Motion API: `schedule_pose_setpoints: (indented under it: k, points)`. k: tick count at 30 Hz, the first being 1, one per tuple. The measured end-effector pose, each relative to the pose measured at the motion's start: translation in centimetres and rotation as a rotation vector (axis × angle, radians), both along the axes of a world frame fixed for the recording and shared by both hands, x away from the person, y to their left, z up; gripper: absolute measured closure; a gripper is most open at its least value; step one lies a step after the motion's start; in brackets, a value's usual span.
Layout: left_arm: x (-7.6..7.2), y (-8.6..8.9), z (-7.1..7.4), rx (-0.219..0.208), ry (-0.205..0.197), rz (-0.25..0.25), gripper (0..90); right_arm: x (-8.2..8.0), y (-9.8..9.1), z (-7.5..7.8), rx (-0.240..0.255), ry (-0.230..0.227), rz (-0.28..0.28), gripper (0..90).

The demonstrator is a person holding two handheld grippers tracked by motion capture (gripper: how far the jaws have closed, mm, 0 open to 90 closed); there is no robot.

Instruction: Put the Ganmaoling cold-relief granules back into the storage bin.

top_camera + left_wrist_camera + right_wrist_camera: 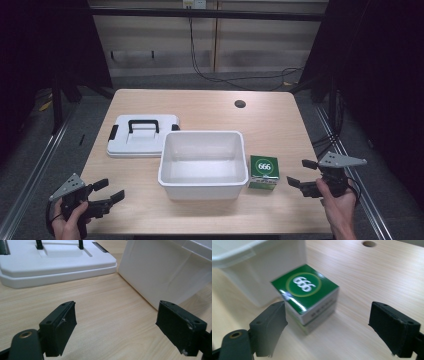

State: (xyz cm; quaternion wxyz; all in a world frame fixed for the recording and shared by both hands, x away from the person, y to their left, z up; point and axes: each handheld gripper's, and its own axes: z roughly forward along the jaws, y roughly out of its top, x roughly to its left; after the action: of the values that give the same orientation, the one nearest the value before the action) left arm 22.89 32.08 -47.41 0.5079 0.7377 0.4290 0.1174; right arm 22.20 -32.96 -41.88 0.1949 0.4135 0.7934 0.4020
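Note:
A green and white box marked 666 (pixel 263 171) (pixel 308 295) stands on the table just right of an empty white tub (pixel 202 177) (pixel 262 275) (pixel 162 272). My right gripper (pixel 302 174) (pixel 327 331) is open a short way to the right of the box, its jaws wide with nothing between them. My left gripper (pixel 109 191) (pixel 116 328) is open near the front left corner, over bare wood. A white lid with a black handle (pixel 142 135) (pixel 50 262) lies flat to the left of the tub.
The wooden table (pixel 270 125) has a round cable hole (pixel 240 104) (pixel 369 243) at the back right. Metal rails run along both sides of the table on the floor. Cables hang down the back wall.

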Motion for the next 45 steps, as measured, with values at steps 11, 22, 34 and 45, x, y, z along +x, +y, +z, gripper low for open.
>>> schedule_pose_setpoints:
  k: [11,22,34,45]
  points:
    - [0.0,0.0,-0.1,-0.003,0.010,0.002,15.8,1.0,2.1,1.7,-0.045,-0.029,0.104,14.8]
    - [0.0,-0.1,-0.2,-0.007,0.012,0.000,15.8,3.1,3.9,2.7,-0.121,0.031,0.179,14.1]
    - [0.0,-0.1,-0.1,-0.007,0.013,-0.001,15.8,4.7,5.2,4.1,-0.218,0.114,0.337,13.6]
    - [0.0,0.0,-0.1,-0.010,0.009,0.001,15.8,6.7,7.7,4.7,-0.376,0.179,0.450,11.7]
